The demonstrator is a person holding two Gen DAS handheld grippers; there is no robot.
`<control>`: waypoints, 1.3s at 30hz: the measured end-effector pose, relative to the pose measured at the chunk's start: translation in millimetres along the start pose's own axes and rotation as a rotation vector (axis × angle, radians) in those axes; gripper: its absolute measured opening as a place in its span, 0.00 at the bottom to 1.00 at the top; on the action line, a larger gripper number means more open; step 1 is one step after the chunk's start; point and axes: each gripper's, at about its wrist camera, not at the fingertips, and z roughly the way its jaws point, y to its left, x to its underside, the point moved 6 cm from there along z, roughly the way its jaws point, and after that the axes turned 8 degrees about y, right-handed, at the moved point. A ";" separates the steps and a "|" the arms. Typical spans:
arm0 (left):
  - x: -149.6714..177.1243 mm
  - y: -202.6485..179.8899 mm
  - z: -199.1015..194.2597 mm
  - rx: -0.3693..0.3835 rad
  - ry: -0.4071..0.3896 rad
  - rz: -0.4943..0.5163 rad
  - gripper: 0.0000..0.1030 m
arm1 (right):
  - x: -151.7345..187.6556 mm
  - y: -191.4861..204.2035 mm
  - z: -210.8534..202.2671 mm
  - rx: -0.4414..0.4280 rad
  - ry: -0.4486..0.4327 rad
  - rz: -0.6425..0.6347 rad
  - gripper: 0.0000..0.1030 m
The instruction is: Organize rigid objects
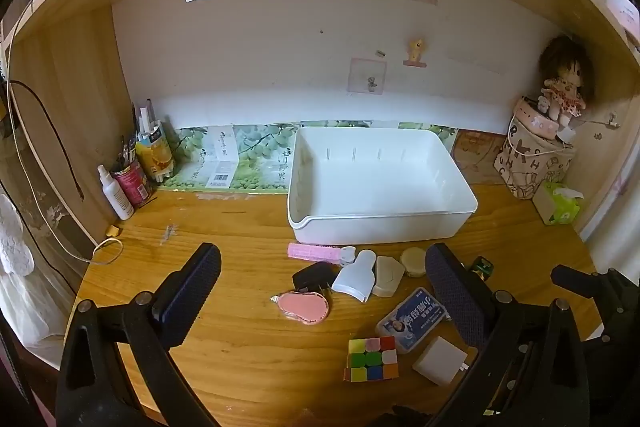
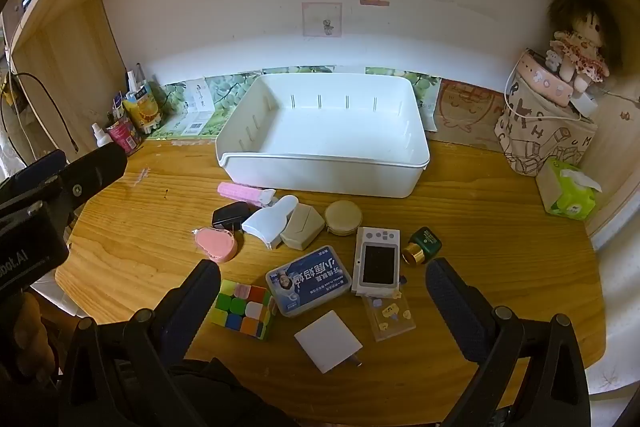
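**White bin at the back, small objects in front**

A white rectangular plastic bin (image 2: 324, 131) stands on the wooden desk (image 2: 500, 227), with nothing inside it. Near its front wall lie a pink comb (image 2: 240, 191), a black plug (image 2: 228, 215), a white scoop-shaped piece (image 2: 270, 221), a beige case (image 2: 302, 227) and a round beige tin (image 2: 343, 217). To the left lies a pink correction tape (image 2: 216, 245). Nearer are a colourful cube (image 2: 244, 307), a blue-labelled clear box (image 2: 308, 281), a white square charger (image 2: 329, 341), a white handheld device (image 2: 377, 261), screen up, a clear sticker case (image 2: 390, 315) and a green bottle with gold cap (image 2: 422, 245), lying on its side.
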 end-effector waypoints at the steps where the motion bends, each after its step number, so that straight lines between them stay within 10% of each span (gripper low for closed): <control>1: 0.8 1.5 -0.6 0.000 -0.003 -0.001 0.99 | 0.0 0.1 -0.3 0.000 0.000 0.000 1.00; 39: 19.3 32.7 -3.8 0.086 0.035 0.025 0.99 | 33.8 29.7 -1.7 0.034 0.077 0.090 1.00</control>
